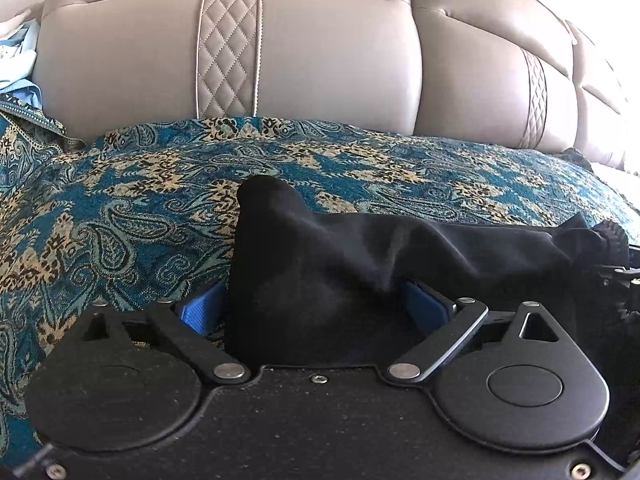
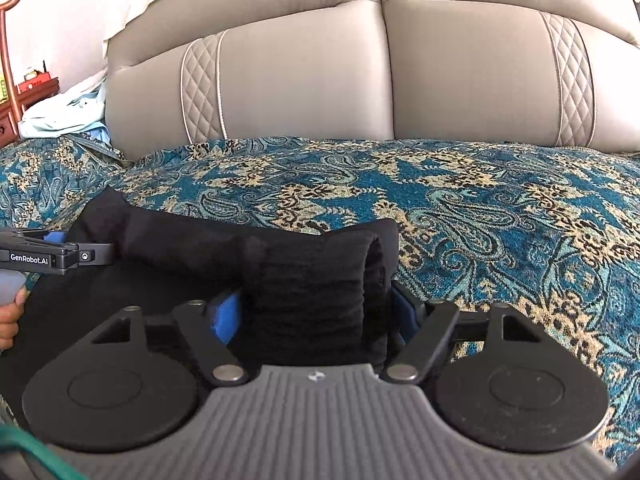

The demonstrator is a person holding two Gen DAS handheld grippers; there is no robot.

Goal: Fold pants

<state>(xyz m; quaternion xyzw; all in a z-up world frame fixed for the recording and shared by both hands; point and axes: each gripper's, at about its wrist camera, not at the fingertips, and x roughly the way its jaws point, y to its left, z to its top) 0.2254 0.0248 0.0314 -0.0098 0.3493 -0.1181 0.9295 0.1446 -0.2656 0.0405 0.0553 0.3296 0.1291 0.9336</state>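
On the teal paisley throw [image 1: 160, 184] over the sofa seat, the black pants [image 1: 320, 272] lie bunched at the front edge, right at my tongs. Fabric is dark, so folds are hard to read.

Left tongs [image 1: 316, 304]: pinching the pants. Cloth fills the whole gap between the blue pads [image 1: 200, 310], rises in a peak above them, then trails off to the right toward the other tool.

Right tongs [image 2: 316, 312]: also pinching the pants, on a thick rolled or doubled part with a ribbed texture; looks like a waistband or cuff, cannot tell which. Blue pad [image 2: 226, 316] shows on the left side, pressed against the cloth; the right pad is mostly hidden behind the fabric.

From the right wrist view the left tool [image 2: 52, 256] comes in at the left edge, closed on the far end of the same black roll. The pants span between both tongs, slightly lifted at each grip, sagging onto the throw in between.

Behind the throw: beige leather sofa back [image 1: 320, 60] with quilted diamond strips [image 1: 228, 48]. Light blue cloth [image 2: 64, 116] piled at the far left end of the sofa. Reddish wooden furniture [image 2: 12, 92] beyond that, at the edge of view.
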